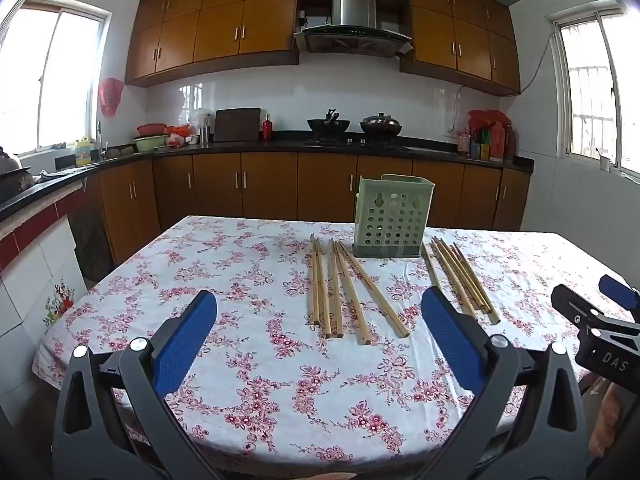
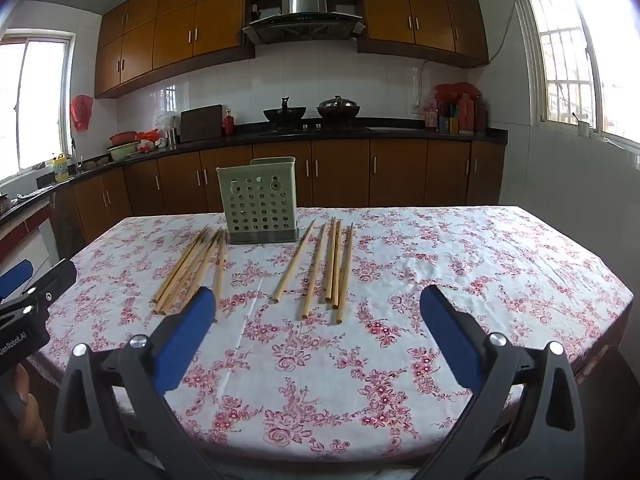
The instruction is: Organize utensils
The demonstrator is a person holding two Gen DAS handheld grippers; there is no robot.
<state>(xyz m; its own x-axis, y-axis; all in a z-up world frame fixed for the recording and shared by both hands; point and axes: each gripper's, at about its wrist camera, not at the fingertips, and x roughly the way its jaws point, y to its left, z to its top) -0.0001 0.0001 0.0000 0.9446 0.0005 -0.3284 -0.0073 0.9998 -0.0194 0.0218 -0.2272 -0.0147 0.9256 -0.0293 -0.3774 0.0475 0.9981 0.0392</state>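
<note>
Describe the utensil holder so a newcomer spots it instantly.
Start at the table with the pink floral cloth. At its far edge, between two groups of chopsticks, stands the holder. It is the only upright thing there: a pale green box with round holes, on a dark base.

We see a kitchen with brown wooden cabinets, white tiled walls, a black counter and bright windows on both sides.

The left gripper apparently hides part of the right-hand chopsticks.
</note>
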